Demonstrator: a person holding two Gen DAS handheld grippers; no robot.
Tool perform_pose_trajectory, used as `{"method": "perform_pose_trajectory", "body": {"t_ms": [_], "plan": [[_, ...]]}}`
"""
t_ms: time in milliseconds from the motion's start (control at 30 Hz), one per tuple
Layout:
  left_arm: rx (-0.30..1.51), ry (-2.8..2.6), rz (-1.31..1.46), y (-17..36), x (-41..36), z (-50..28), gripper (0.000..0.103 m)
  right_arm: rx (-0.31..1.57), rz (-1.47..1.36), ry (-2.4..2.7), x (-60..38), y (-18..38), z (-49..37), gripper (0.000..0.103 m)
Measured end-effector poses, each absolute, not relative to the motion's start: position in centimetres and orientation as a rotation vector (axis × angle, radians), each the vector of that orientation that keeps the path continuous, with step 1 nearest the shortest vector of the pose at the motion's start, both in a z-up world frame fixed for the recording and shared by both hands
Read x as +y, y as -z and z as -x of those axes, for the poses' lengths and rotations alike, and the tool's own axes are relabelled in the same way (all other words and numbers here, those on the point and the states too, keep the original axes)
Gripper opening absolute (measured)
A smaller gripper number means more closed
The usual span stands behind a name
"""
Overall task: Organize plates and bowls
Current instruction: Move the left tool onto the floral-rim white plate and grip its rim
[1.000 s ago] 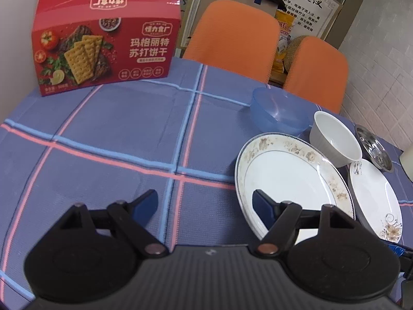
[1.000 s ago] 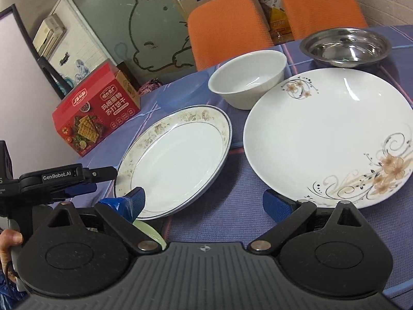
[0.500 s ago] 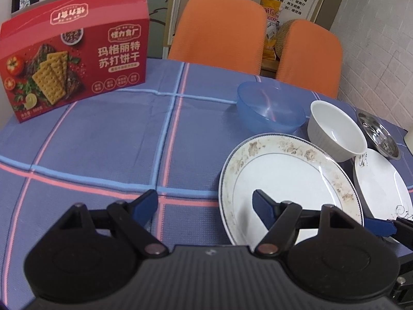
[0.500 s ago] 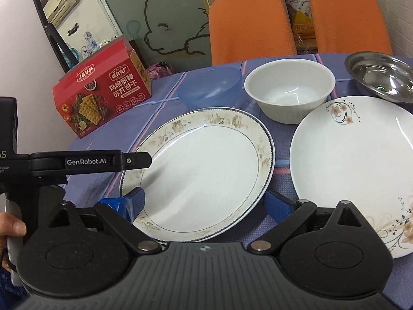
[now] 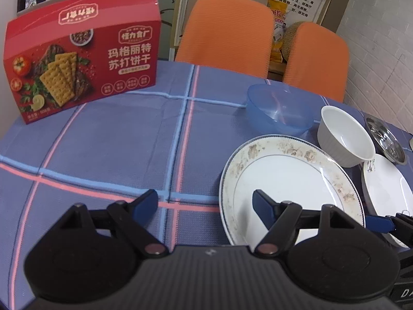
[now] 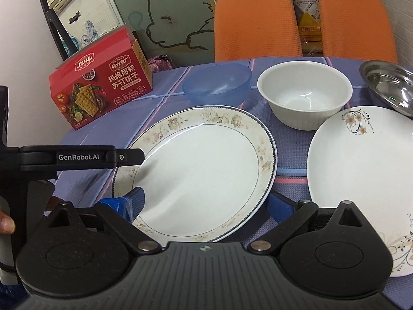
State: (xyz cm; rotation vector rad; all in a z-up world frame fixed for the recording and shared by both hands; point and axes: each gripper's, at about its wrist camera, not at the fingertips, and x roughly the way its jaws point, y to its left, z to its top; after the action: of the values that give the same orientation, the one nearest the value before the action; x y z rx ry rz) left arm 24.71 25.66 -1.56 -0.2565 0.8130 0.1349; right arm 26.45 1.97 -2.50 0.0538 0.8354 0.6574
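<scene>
A white plate with a beige floral rim (image 6: 204, 170) lies on the table; it also shows in the left wrist view (image 5: 286, 180). My right gripper (image 6: 206, 204) is open, its fingers on either side of the plate's near edge. My left gripper (image 5: 204, 204) is open, its right finger over the plate's left rim. A second white plate with a brown flower print (image 6: 366, 175) lies to the right. Behind stand a white bowl (image 6: 304, 93), a blue plastic bowl (image 6: 216, 82) and a steel bowl (image 6: 389, 85).
A red cracker box (image 5: 82, 54) stands at the table's far left. Two orange chairs (image 5: 227, 31) stand behind the table. The tablecloth (image 5: 116, 142) is blue with pink and light-blue stripes. A white brick wall is at the right.
My right gripper has moved left from the flower-print plate to the beige-rimmed plate. My left gripper has shifted right towards the same plate. Both stay open.
</scene>
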Motion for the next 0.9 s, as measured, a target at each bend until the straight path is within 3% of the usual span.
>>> {"method": "perform_pose_trajectory", "body": {"t_ms": [533, 900], "plan": [[0.838, -0.134, 0.171, 3.1, 24.3, -27.5, 0.074, 0.792, 0.2, -0.654, 4.7, 4.0, -28.2, 0.088], [0.836, -0.136, 0.171, 3.1, 24.1, -27.3, 0.074, 0.797, 0.172, -0.624, 4.6, 3.8, -28.1, 0.089]]}}
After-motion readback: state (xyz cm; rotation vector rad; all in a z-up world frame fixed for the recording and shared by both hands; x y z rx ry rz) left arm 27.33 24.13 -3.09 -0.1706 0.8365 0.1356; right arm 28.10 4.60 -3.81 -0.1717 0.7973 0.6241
